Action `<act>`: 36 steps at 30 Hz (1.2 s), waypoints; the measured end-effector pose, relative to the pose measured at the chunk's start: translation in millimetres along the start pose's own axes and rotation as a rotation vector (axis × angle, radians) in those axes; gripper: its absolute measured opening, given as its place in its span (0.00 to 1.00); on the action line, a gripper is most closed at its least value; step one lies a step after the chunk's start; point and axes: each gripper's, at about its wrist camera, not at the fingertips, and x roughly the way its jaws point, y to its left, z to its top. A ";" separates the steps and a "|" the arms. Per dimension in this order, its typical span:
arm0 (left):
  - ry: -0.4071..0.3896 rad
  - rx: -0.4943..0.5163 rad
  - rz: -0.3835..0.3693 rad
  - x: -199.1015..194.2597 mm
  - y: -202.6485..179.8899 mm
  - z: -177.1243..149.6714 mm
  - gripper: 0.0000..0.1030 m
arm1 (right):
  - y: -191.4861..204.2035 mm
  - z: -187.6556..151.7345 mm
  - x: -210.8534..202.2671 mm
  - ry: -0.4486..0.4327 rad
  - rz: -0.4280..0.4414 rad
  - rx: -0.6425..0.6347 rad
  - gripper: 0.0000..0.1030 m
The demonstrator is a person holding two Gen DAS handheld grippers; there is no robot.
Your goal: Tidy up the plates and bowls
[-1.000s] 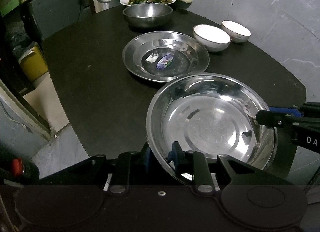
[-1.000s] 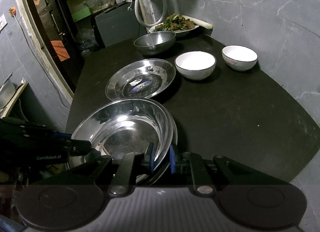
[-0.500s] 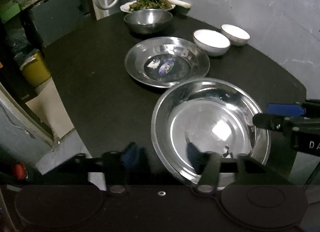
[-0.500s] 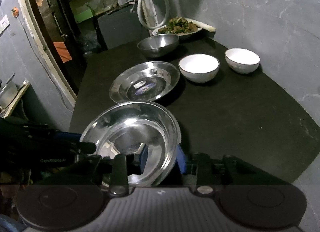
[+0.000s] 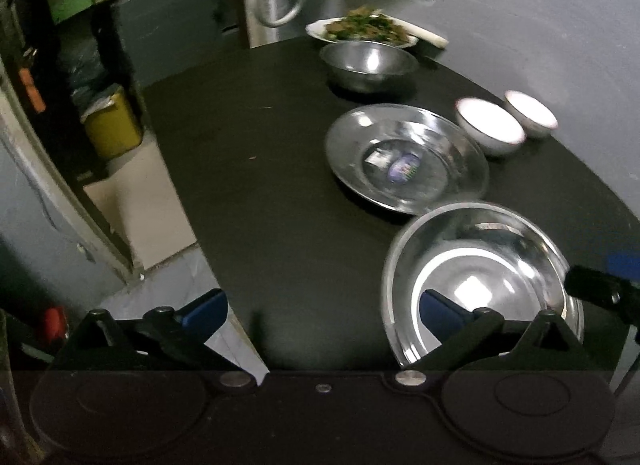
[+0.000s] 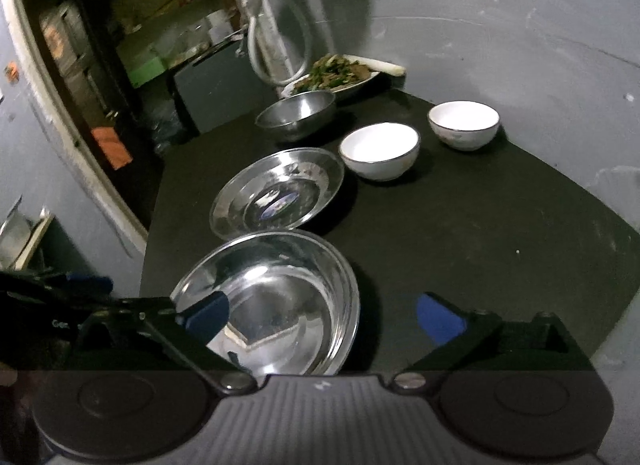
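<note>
A large steel plate (image 5: 480,277) rests on the black table (image 5: 280,169) at its near edge; it also shows in the right wrist view (image 6: 276,297). Beyond it lie a second steel plate (image 5: 406,157) with a sticker, a steel bowl (image 5: 368,65), and two white bowls (image 5: 490,131) (image 5: 530,113). My left gripper (image 5: 324,313) is open, left of the near plate, one blue pad over its rim. My right gripper (image 6: 324,315) is open and empty, straddling the plate's right rim.
A plate of cooked greens (image 5: 360,29) sits at the table's far end by the wall. A yellow bin (image 5: 112,125) stands on the floor to the left. The grey wall (image 6: 520,25) runs along the table's right side.
Both grippers let go of the near steel plate's rim and opened wide. The plate now rests on the table. The left gripper has shifted to the left.
</note>
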 end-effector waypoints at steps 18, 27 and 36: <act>-0.033 -0.207 -0.132 78.5 52.3 68.3 0.99 | -8.0 29.3 38.4 0.049 -0.125 0.151 1.00; -0.026 -0.169 -0.196 113.5 41.4 91.2 0.99 | -8.7 70.9 92.1 0.082 -0.200 0.129 1.00; -0.044 -0.093 -0.223 118.6 31.5 90.4 0.99 | -6.4 81.7 118.3 0.096 -0.187 0.130 0.86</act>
